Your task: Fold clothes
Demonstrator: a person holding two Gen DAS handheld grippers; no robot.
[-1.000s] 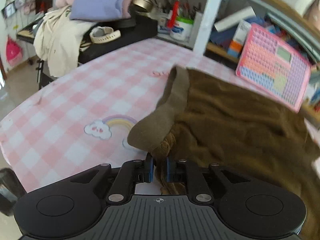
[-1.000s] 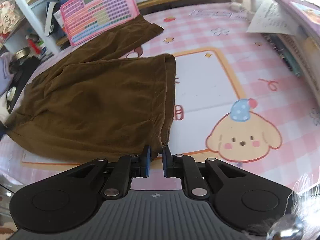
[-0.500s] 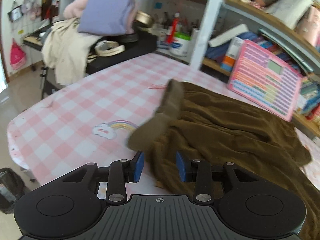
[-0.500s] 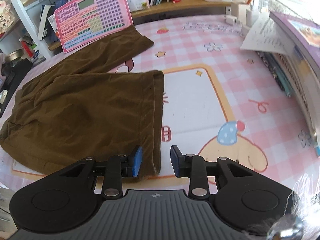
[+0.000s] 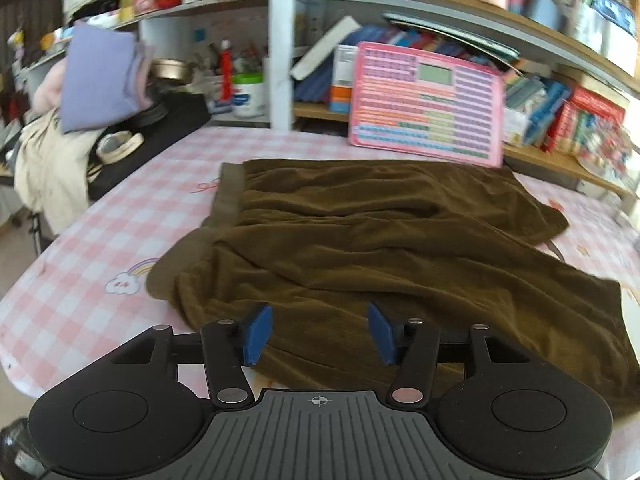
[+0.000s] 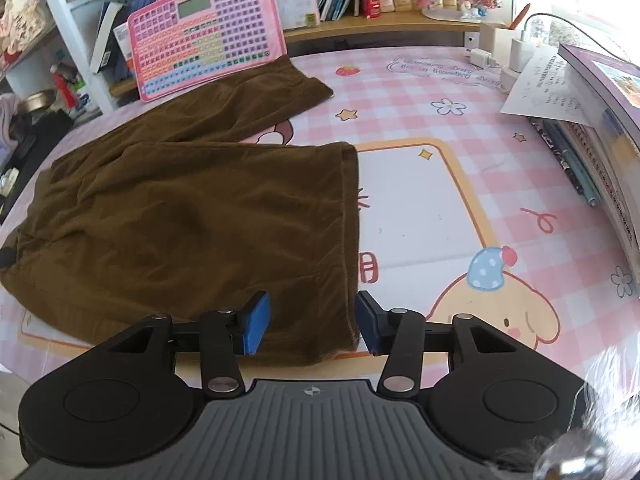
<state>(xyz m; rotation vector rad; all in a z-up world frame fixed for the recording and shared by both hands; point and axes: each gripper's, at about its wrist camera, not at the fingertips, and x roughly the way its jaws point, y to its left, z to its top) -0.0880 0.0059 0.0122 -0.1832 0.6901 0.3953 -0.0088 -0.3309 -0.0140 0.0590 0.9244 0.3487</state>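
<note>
Brown shorts lie spread on the pink-checked bench, one leg laid over the other, waistband toward the left. Jaws of both grippers have just been opening and now stand apart with nothing clamped: left gripper hovers over the rumpled waist end, right gripper straddles the near leg hem without pressing it. Risks, judged: creases near the waistband could get folded in; the released hem could snag a pad on withdrawal; the far leg, touching the pink toy keyboard, could drag it.
</note>
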